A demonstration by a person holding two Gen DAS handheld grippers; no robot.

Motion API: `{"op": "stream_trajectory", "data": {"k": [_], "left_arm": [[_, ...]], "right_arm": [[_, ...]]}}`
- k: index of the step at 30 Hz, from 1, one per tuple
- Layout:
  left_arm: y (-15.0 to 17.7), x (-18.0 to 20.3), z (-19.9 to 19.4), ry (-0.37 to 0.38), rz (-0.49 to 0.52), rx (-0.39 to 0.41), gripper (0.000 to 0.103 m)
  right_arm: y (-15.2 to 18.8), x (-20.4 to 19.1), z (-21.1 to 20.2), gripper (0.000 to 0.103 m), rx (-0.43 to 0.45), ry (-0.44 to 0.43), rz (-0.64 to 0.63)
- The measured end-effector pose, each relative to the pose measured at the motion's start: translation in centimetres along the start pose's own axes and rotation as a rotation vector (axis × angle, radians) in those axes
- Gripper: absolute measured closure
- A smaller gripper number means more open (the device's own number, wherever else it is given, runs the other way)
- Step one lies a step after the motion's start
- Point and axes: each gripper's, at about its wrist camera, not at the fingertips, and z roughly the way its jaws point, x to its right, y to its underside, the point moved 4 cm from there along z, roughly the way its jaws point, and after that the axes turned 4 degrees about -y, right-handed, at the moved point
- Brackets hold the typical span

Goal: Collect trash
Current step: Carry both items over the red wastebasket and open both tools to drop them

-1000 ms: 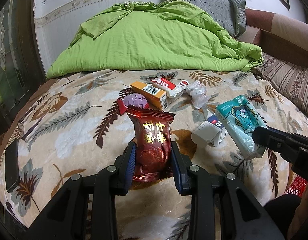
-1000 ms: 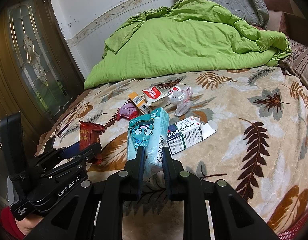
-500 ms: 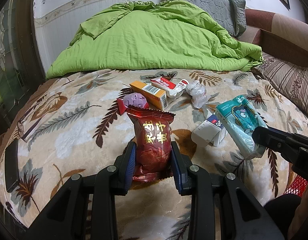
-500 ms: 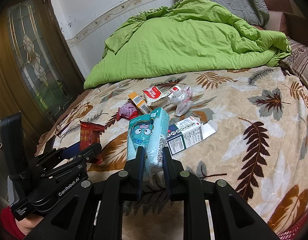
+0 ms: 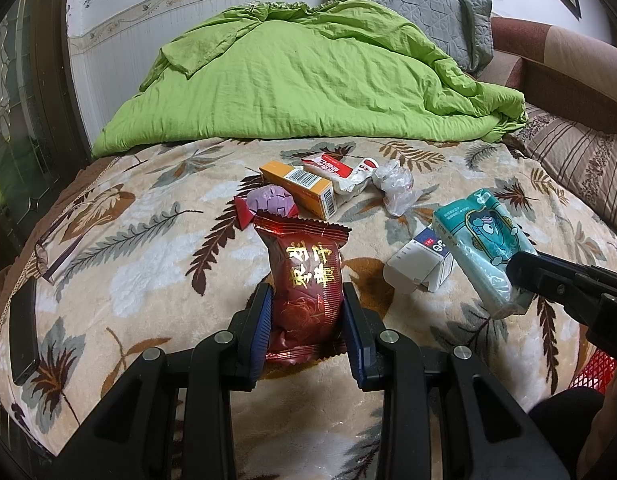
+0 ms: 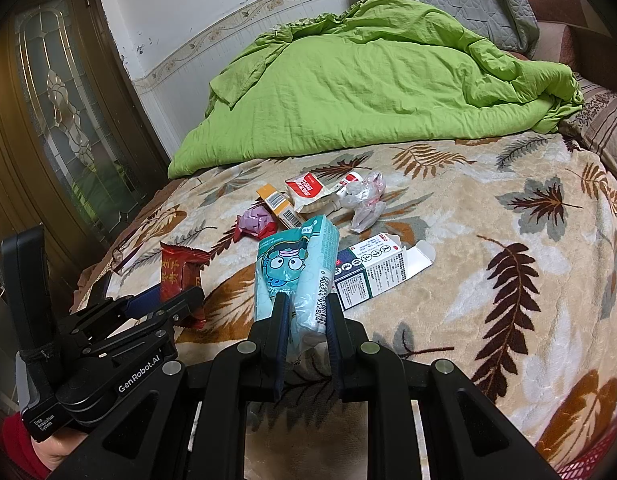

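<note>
My left gripper [image 5: 306,316] is shut on a dark red snack packet [image 5: 304,280] with gold characters, held upright over the leaf-patterned blanket [image 5: 148,240]. My right gripper [image 6: 306,316] is shut on a teal tissue pack [image 6: 296,272] with a cartoon face. The tissue pack [image 5: 482,248] and right gripper also show at the right of the left wrist view. The red packet [image 6: 180,276] shows at the left of the right wrist view. More trash lies beyond: a white carton [image 6: 376,276], an orange box [image 5: 300,188], a purple wrapper [image 5: 268,204], a red-and-white pouch [image 5: 332,170] and crumpled plastic [image 5: 396,186].
A green quilt [image 5: 308,80] is heaped at the back of the bed with a grey pillow [image 5: 420,24] behind. A dark phone [image 5: 22,336] and glasses [image 5: 48,256] lie at the left edge. A red mesh basket [image 5: 592,372] shows at the lower right. A wooden door [image 6: 60,128] stands left.
</note>
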Motion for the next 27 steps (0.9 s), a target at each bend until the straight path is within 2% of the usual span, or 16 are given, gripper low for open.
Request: {"op": "stream_trajectory", "data": {"k": [11, 18, 27], "left_arm": [[0.0, 0.2, -0.1, 0.002, -0.001, -0.002, 0.071], [0.0, 0.1, 0.1, 0.015, 0.013, -0.004, 0.071], [-0.1, 0.5, -0.1, 0.036, 0.029, -0.003, 0.071]], "right_arm": [[0.0, 0.4, -0.4, 0.084, 0.002, -0.010, 0.041], [0.5, 1.3, -2.3, 0.084, -0.003, -0.005, 0.087], [1.0, 2.4, -4.9, 0.084, 0.001, 0.044, 0.090]]}}
